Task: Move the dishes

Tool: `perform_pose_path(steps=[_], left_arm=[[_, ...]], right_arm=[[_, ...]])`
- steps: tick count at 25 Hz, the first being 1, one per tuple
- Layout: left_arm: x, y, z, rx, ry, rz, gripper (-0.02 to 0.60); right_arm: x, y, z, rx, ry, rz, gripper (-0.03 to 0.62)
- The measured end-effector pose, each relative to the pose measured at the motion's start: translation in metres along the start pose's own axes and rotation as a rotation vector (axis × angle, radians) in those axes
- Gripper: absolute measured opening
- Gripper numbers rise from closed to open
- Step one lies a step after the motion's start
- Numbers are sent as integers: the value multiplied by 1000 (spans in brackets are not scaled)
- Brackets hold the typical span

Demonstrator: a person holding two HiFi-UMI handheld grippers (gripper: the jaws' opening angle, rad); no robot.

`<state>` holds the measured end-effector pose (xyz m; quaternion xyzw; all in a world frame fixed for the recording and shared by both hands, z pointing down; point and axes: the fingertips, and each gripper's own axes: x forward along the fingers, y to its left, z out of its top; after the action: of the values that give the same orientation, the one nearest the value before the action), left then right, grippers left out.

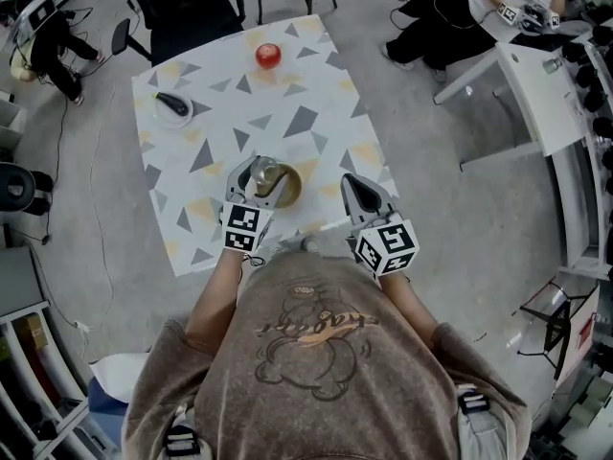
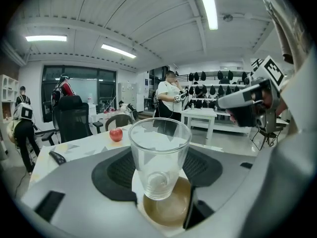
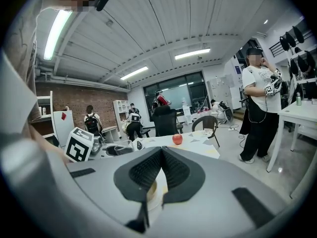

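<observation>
Over the triangle-patterned white tabletop [image 1: 316,75], the left gripper [image 1: 261,178] is clasping a clear drinking glass [image 2: 159,155] in its jaws, just above a round brown saucer [image 2: 171,211]. The right gripper [image 1: 352,188] is idling nearby, jaws together and empty. The glass is probably being carried off next, which calls for keeping it upright.

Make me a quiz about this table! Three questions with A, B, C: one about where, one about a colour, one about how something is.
1. Where on the table is the apple? A near edge; B far end; C left corner.
2. What colour is the bowl? A brown; B blue; C green.
3. How is the glass? A broken; B full of juice; C empty.
Answers: 1 B, in the head view it sits farthest from the person. 2 A, brown shows beneath the glass. 3 C, you see straight through it to the bottom.
</observation>
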<state>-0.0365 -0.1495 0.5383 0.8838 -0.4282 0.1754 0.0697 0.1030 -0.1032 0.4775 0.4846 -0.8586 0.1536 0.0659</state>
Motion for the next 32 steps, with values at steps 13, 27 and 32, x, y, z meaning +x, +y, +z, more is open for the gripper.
perform_pose_path(steps=[13,27,32], left_arm=[[-48,72,39,-30,-48,166,287],[-68,133,-8,-91,38,289,287],[-55,142,-38,-130,71,296,287]], right_arm=[[39,26,4,-19,4,102,-5],[69,49,8,-26,25,181,-3],[75,47,6,-25,40,174,-4]])
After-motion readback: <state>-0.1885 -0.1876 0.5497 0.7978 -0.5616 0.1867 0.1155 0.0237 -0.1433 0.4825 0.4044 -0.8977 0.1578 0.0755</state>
